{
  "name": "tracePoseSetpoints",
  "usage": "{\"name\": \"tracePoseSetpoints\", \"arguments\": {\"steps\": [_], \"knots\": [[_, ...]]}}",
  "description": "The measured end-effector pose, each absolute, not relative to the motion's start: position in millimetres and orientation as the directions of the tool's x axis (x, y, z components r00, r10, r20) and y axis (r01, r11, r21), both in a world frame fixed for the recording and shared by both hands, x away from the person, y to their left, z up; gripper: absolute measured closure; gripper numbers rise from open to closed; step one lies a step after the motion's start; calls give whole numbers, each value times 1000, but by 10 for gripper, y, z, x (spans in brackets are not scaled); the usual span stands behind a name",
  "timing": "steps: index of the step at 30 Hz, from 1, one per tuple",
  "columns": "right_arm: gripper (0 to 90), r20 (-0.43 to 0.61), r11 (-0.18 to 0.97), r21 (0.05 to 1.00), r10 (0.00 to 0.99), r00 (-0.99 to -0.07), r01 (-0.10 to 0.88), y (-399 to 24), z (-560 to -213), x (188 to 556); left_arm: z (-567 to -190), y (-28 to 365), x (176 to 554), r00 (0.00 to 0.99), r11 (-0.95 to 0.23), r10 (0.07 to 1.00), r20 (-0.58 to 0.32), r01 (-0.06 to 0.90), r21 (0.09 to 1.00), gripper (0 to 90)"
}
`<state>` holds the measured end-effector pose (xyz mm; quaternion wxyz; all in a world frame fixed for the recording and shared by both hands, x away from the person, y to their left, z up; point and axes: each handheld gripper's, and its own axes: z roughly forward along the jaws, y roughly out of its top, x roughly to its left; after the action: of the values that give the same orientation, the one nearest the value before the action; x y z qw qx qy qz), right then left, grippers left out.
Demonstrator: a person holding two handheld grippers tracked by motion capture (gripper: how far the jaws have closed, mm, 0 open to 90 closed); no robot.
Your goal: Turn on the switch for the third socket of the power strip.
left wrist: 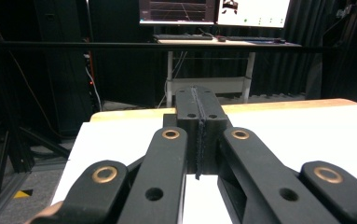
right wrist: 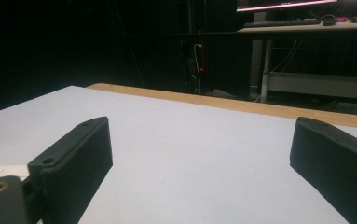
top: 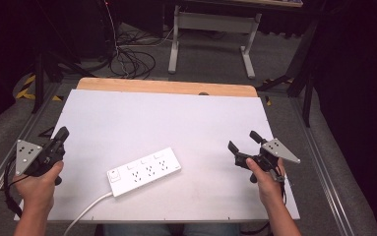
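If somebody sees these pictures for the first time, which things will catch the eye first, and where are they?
First comes the white power strip, lying at a slant near the front middle of the white table, its cord running off the front edge. Next come the two hand-held grippers at either side: the left gripper with its jaws pressed together, and the right gripper with its jaws spread wide apart over bare table.

Left gripper (top: 62,133) fingers pressed together, right gripper (top: 244,141) fingers spread.
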<state>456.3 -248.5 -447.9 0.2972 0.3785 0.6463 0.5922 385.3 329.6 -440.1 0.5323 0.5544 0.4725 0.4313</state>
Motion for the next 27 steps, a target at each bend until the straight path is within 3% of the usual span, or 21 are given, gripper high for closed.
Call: {"name": "tracePoseSetpoints", "arguments": {"steps": [27], "knots": [[62,56,24,990,842,-537,141,-2492,-4496,4548,-4393,3180,3912,252,-34,968,15,73,997,898]]}}
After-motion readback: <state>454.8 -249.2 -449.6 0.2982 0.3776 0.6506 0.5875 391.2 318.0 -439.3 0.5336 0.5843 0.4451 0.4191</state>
